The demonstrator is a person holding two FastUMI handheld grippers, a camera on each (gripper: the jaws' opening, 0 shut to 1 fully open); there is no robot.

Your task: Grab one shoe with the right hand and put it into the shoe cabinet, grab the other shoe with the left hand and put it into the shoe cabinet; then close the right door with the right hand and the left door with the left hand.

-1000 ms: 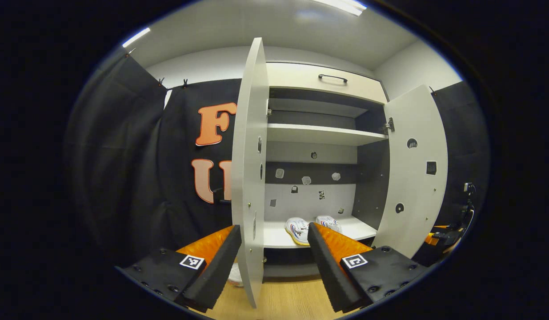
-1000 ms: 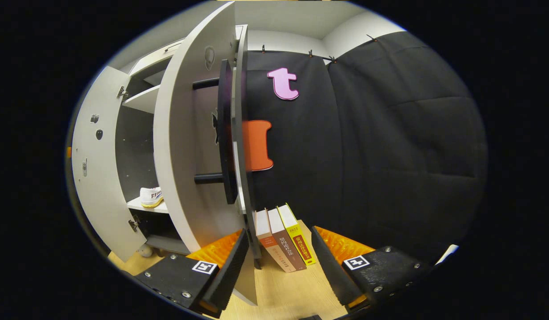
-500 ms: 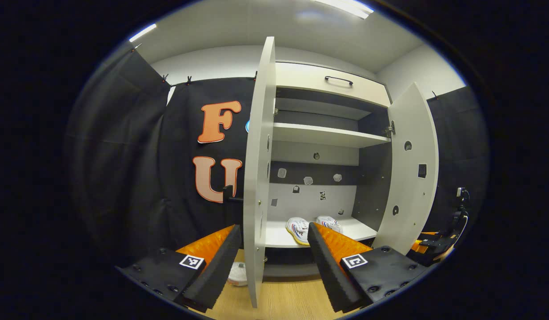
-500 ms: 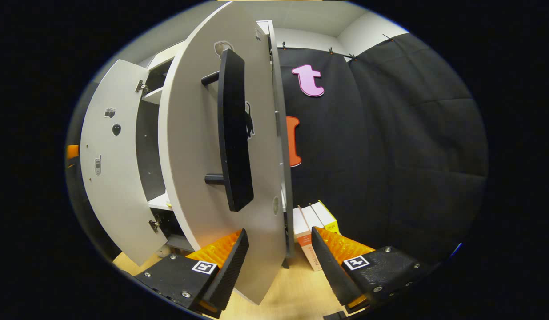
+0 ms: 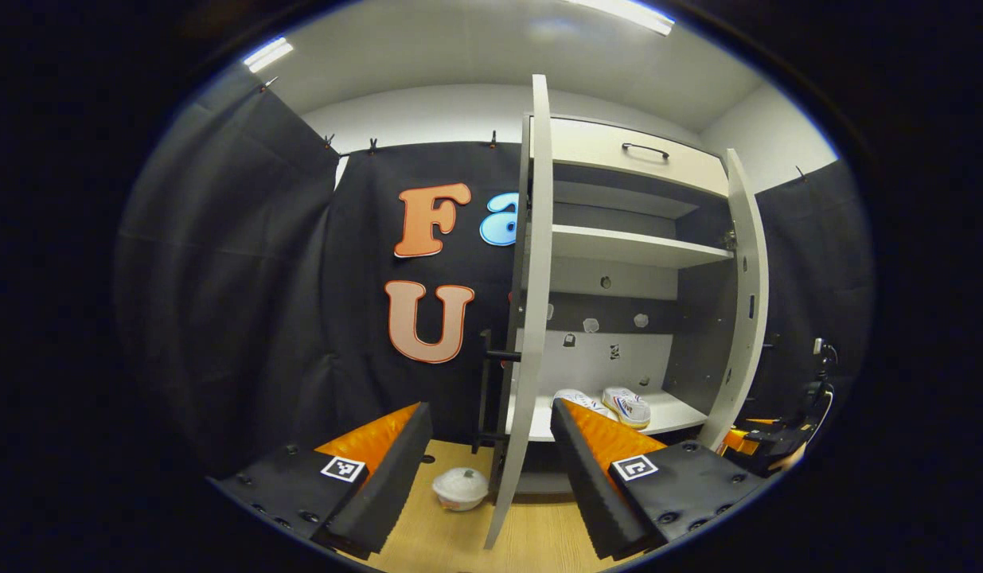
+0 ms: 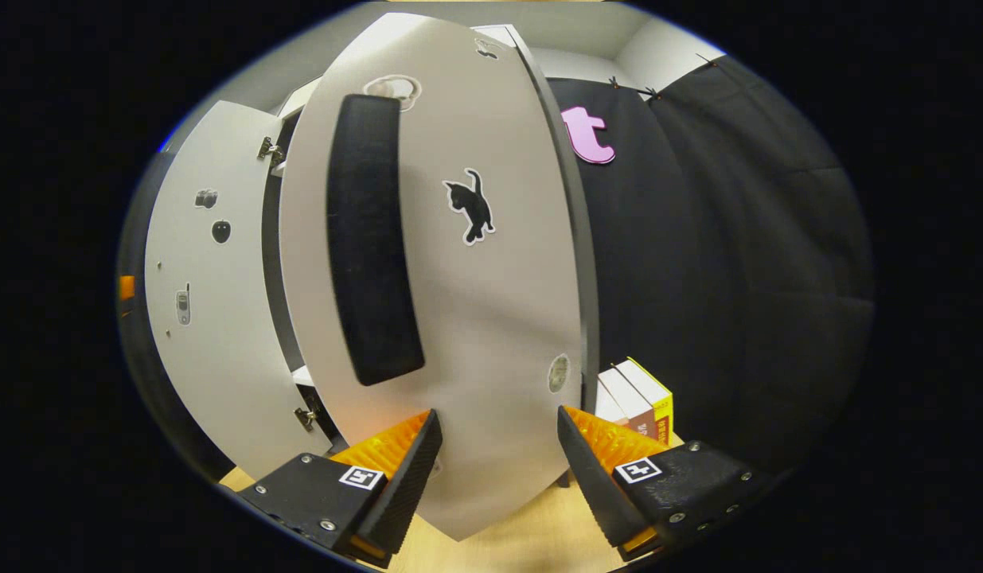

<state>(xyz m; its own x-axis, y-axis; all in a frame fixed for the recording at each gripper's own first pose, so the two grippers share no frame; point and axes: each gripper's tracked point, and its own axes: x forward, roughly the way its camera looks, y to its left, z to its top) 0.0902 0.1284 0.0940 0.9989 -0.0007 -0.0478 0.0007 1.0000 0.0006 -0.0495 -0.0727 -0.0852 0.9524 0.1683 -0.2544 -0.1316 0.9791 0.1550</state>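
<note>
The shoe cabinet [image 5: 634,248] stands with both doors partly open. Two white shoes [image 5: 614,403] lie side by side on its lower shelf. In the left gripper view the left door [image 5: 534,278] is seen edge-on, its lower end between my fingers. My left gripper [image 5: 487,477] is open and holds nothing. In the right gripper view the right door [image 6: 491,318] faces me close up, with its long black handle [image 6: 372,239] and a cat sticker [image 6: 470,208]. My right gripper [image 6: 495,469] is open at the door's lower edge; whether it touches the door I cannot tell.
A small white lidded bowl [image 5: 459,487] sits on the wooden floor [image 5: 451,541] left of the left door. Several books [image 6: 638,398] lean against the black cloth to the right of the cabinet. The left door's inner face [image 6: 208,318] is beyond the right door.
The right door has swung toward the cabinet and now turns its outer face to my right gripper. The left gripper view has shifted left, so the left door is now edge-on.
</note>
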